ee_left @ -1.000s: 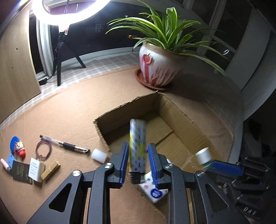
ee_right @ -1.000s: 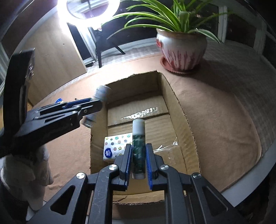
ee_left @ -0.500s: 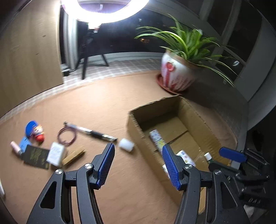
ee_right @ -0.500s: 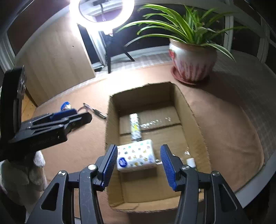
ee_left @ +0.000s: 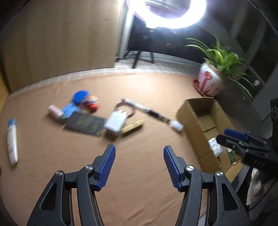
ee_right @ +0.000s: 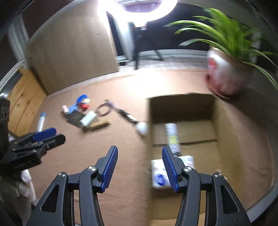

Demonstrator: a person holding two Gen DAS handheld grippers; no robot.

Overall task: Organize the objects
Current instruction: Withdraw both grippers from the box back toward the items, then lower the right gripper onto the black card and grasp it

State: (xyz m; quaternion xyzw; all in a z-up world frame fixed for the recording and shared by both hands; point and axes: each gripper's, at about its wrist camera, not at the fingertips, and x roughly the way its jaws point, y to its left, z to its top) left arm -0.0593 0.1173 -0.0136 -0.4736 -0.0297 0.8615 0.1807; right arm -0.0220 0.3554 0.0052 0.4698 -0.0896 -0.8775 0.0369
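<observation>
My left gripper (ee_left: 139,151) hangs open and empty over bare brown cloth, short of the loose items: a white spray bottle (ee_left: 12,140), a black card (ee_left: 85,124), a white packet (ee_left: 115,121), a gold bar (ee_left: 133,127), a pen (ee_left: 149,111) and a white cap (ee_left: 176,125). My right gripper (ee_right: 139,151) is also open and empty, just left of the cardboard box (ee_right: 225,121). Inside the box lie a patterned tube (ee_right: 172,137) and a tissue pack (ee_right: 159,175). In the left wrist view a green bottle (ee_left: 232,156) also shows there.
A potted plant (ee_left: 210,83) stands behind the box at the back right. A ring light on a stand (ee_left: 166,15) glares beyond the table. A blue and red toy (ee_left: 86,100) and a pink tube (ee_left: 54,111) lie at the far left.
Both grippers let go of their loads into the box: the left dropped the patterned tube, the right the green bottle. Both then swung left, away from the box, with jaws apart.
</observation>
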